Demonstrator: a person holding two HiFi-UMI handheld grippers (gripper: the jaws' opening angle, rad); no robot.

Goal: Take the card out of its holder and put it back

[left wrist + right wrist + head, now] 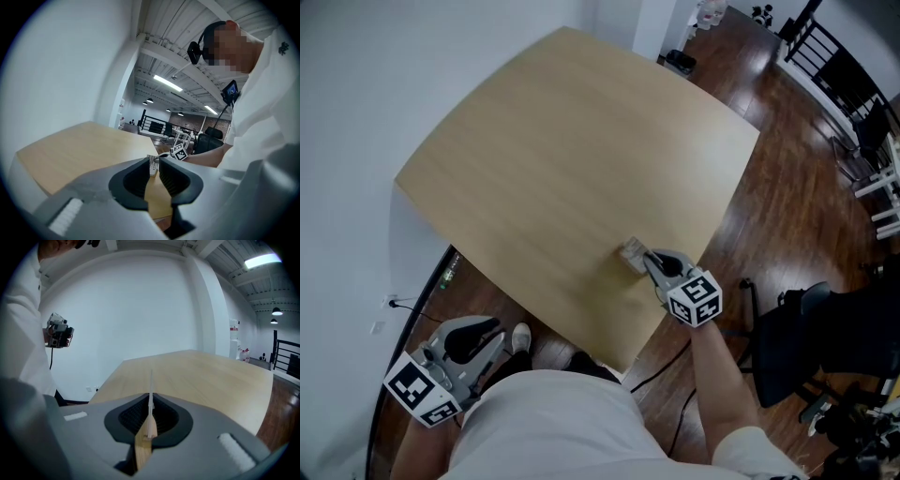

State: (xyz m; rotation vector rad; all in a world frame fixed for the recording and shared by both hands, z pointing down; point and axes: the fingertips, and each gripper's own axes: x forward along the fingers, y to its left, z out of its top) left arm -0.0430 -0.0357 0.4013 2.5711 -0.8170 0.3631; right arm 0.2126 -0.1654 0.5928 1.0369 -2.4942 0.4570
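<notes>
My right gripper (pixel 649 262) reaches over the light wooden table (pixel 562 169) near its front right edge. Its jaws are shut on a thin white card (pixel 150 397), which stands upright and shows edge-on between the pads. From the head view a small pale piece (pixel 632 252) sits at the fingertips; card and holder cannot be told apart there. The left gripper view shows that same white piece (pixel 153 165) far off beside the right gripper's marker cube (pixel 178 152). My left gripper (pixel 484 343) hangs low at the left, off the table, its jaws a narrow gap apart with nothing between them.
The table's front edge (pixel 609 352) runs close below the right gripper. A black office chair (pixel 825 333) stands on the dark wood floor (pixel 787 187) to the right. A white wall (pixel 356 112) borders the left side. Shoes (pixel 521 337) and cables (pixel 666 370) lie under the table's edge.
</notes>
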